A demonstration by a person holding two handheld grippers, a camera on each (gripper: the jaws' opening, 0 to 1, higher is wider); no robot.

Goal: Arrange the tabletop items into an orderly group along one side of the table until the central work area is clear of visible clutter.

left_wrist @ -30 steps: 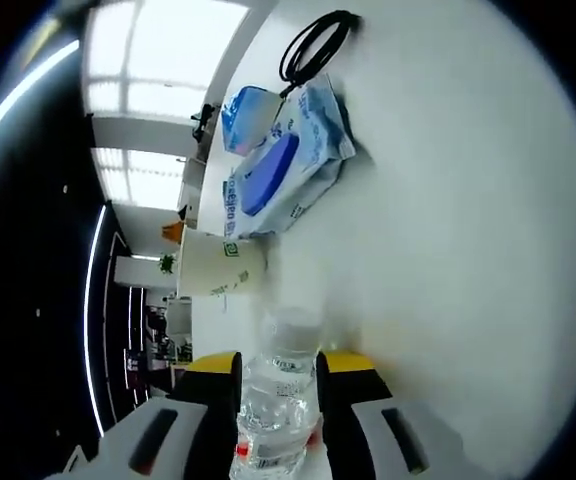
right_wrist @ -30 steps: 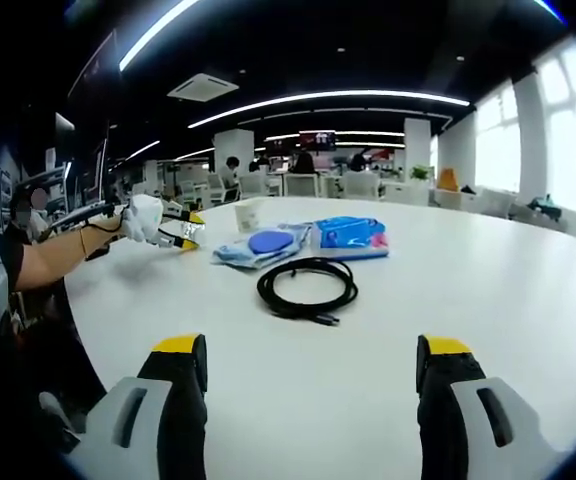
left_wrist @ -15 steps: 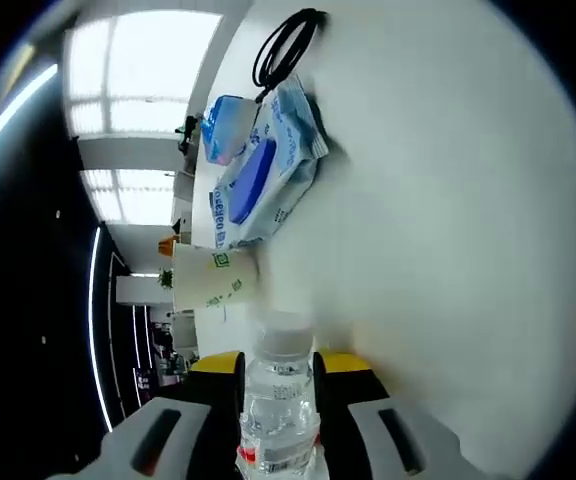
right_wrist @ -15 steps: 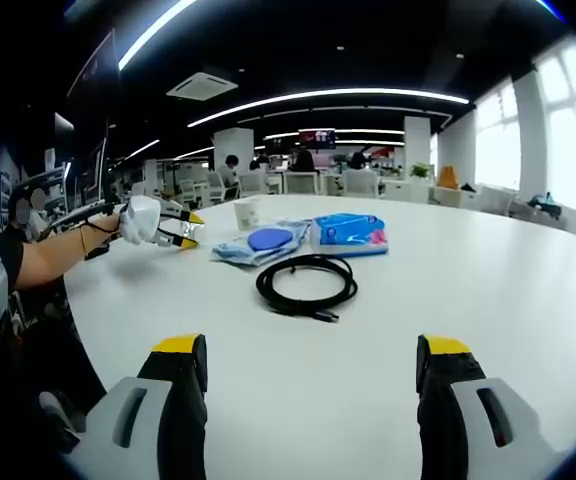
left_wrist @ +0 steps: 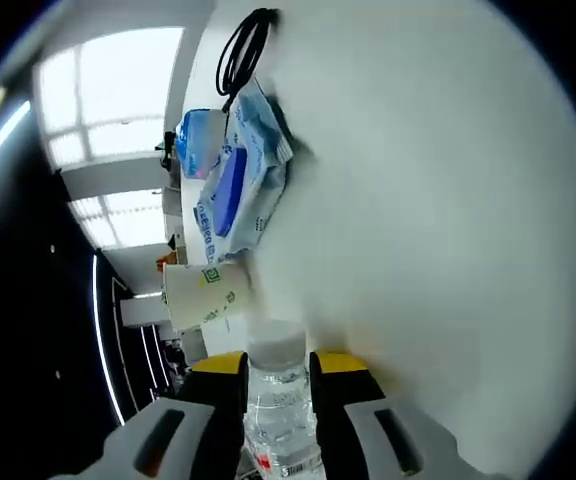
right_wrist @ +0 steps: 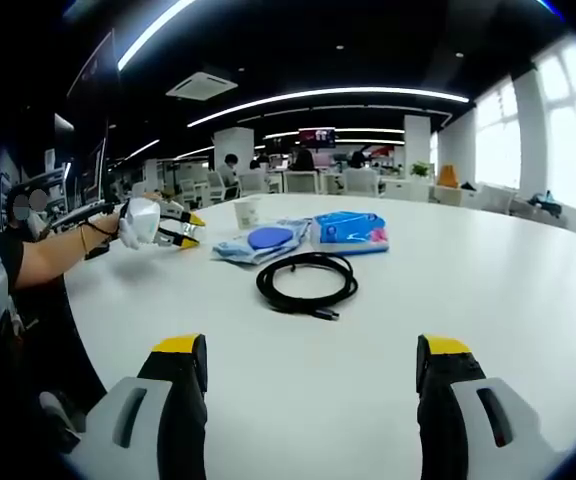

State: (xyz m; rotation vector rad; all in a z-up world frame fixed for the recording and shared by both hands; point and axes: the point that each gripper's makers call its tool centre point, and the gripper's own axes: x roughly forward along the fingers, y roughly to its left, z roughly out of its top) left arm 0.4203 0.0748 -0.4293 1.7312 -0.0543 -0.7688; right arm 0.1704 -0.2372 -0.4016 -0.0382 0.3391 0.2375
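Observation:
A clear water bottle (left_wrist: 276, 410) with a white cap stands between the jaws of my left gripper (left_wrist: 278, 368), which is shut on it above the white table (left_wrist: 448, 250). Beyond the bottle lies a paper cup (left_wrist: 203, 295), then a wet wipes pack (left_wrist: 236, 195) with a blue lid, a blue tissue pack (left_wrist: 196, 145) and a coiled black cable (left_wrist: 246, 45). My right gripper (right_wrist: 313, 395) stands open over bare table, well short of the cable (right_wrist: 306, 283). In the right gripper view the left gripper (right_wrist: 180, 231) hangs at the left, held by a gloved hand (right_wrist: 138, 222).
The wipes pack (right_wrist: 261, 242), the blue pack (right_wrist: 348, 230) and the cup (right_wrist: 245, 213) sit in a row across the table's far side. Office desks, chairs and people fill the background. Bare tabletop spreads to the right of the cable.
The left gripper view has tilted, so the cup, packs and cable sit further up and left in it. The bottle stays held. The right gripper has not moved.

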